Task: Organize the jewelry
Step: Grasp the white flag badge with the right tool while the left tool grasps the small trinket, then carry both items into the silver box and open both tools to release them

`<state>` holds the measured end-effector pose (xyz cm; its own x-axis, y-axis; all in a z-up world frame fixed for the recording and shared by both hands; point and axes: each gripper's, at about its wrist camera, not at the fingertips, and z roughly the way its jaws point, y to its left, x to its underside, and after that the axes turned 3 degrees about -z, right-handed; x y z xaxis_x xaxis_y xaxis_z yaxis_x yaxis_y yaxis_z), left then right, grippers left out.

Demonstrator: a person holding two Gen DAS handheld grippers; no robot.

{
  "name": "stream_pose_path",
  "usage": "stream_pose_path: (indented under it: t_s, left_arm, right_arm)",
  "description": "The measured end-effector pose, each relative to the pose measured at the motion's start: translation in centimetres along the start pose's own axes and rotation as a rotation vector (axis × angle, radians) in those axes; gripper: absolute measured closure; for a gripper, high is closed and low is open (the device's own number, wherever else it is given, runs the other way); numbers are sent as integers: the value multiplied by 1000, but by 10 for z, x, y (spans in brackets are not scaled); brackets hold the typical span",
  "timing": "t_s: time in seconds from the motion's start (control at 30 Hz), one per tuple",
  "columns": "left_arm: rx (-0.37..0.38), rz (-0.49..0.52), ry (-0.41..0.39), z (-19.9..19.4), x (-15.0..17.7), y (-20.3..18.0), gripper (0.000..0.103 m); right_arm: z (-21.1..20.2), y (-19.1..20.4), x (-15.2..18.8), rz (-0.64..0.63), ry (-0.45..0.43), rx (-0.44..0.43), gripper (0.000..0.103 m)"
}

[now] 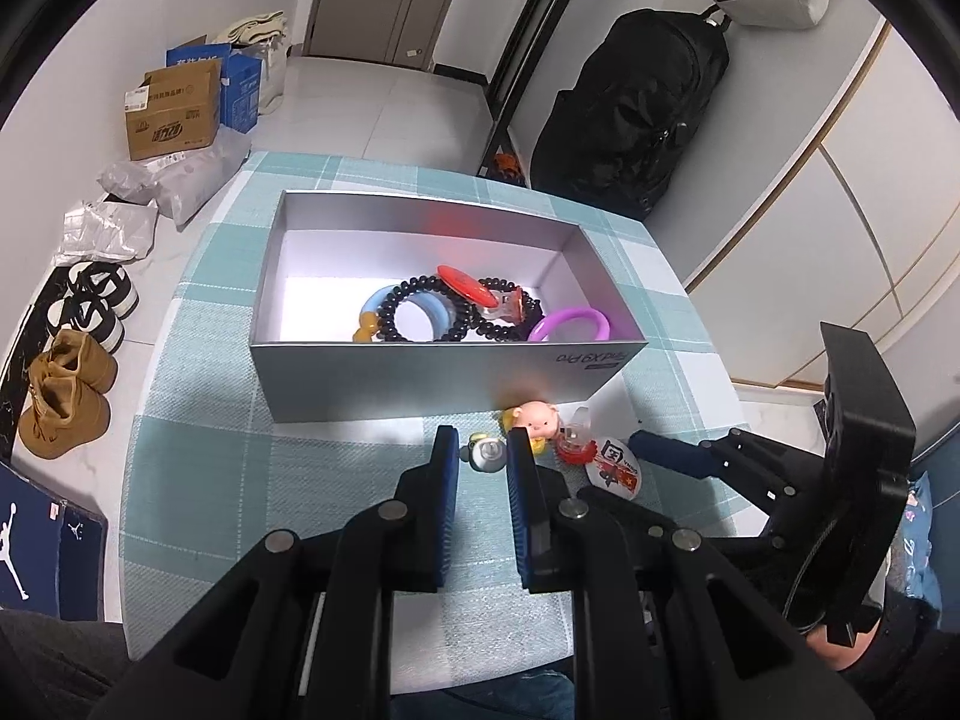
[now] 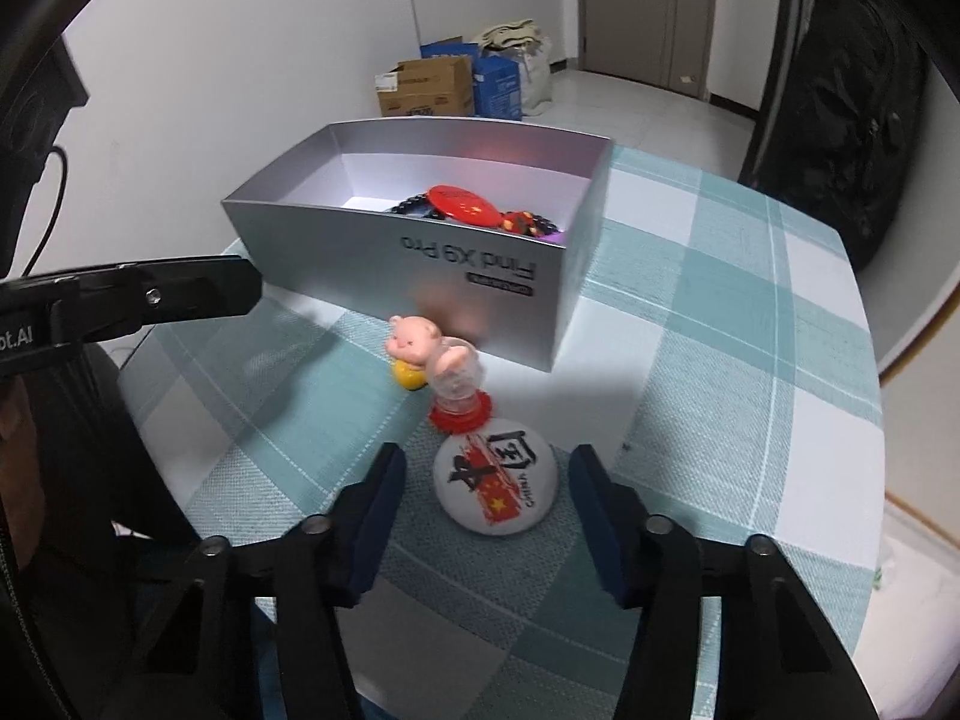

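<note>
The left gripper (image 1: 483, 450) hangs over the near part of the table with its 2 blue-padded fingers drawn narrow, a slim gap between them and nothing clamped there. Just past its tips sits a small round metal charm (image 1: 486, 455), shiny and domed, resting on the woven tablecloth (image 1: 240, 480), a coarse-textured teal and white check.

Over on the right, the right gripper (image 2: 487, 480) stands with its jaws part-way apart, straddling a round white badge (image 2: 497, 483). The badge is a smooth, glossy disc printed with black brushwork, a red band and yellow stars. Both pads sit clear of its rim, so it lies flat on the cloth, not gripped.

Just beyond the badge, touching or nearly so, stands a clear plastic clip with a red scalloped base (image 2: 459, 399). Beside that, a soft-looking pink pig figure (image 2: 414, 341) leans on a yellow rounded piece (image 2: 409, 377), right against the box front.

The box (image 1: 384, 378) is a matte silver cardboard rectangle, open-topped, with a white floor. Inside, towards its right end: 2 black beaded bracelets (image 1: 414, 315), a smooth pale blue ring (image 1: 441, 315), a glossy purple bangle (image 1: 573, 324) and a red oval badge (image 1: 465, 287) lying on top of the beads.
</note>
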<state>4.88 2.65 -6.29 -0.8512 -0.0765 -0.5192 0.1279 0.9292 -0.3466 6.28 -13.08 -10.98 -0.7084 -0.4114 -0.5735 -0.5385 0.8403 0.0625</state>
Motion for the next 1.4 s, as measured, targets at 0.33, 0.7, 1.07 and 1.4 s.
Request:
stream_pose_path:
  t_s: [0.33, 0.7, 1.07, 1.4]
  left_arm:
    - [19, -25, -1, -1, -2, 6, 92]
    - [20, -19, -5, -1, -1, 3, 92]
    - [33, -14, -45, -12, -2, -1, 92]
    - [87, -44, -89, -15, -19, -6, 92]
  right_arm:
    - [-3, 3, 4, -35, -8, -1, 61]
    - [-16, -11, 4, 41, -41, -20, 61]
    - [-34, -31, -3, 161, -118, -76, 61]
    - [-49, -34, -22, 172, -181, -119, 61]
